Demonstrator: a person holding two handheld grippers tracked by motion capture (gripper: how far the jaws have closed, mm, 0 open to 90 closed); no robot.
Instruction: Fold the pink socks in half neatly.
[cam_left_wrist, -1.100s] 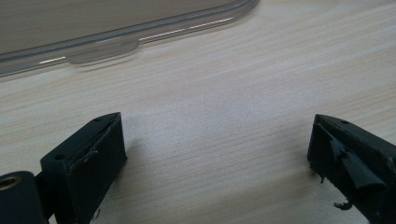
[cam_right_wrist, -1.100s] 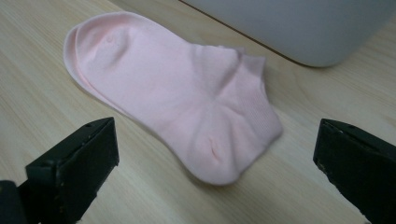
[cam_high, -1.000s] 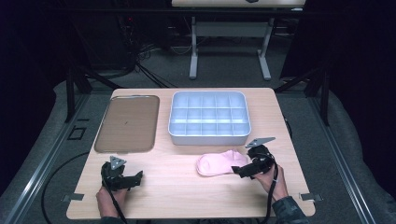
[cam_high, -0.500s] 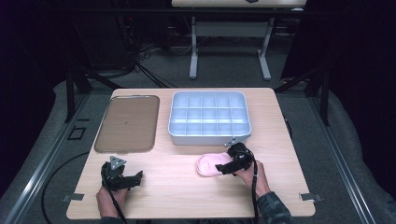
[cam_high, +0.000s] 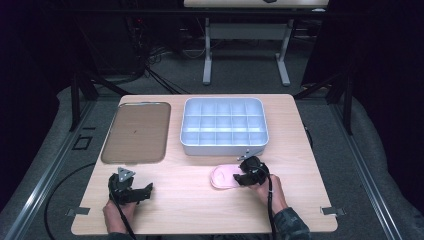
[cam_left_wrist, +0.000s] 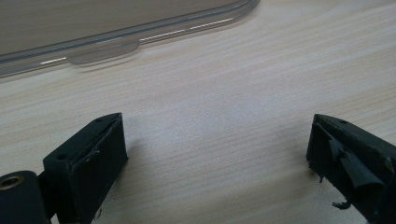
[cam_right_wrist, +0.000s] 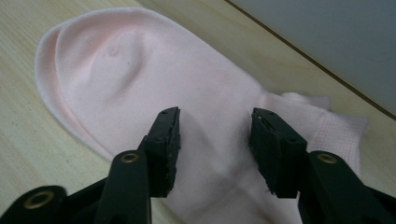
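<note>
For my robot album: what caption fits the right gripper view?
Right gripper closing its fingers over a pink sock on the wooden table.

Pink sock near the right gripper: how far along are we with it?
Done: the right gripper has come down over the pale pink fabric sock on the light wooden table. In hand: its jaws have just been closing, fabric bunching between them, not visibly pinched yet. Left: the lift; the grey divided plastic organiser tray looks empty. The left gripper idles open.

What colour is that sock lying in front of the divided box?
The sock is pale pink, plain, with a ribbed cuff; the right gripper view shows it best.
</note>
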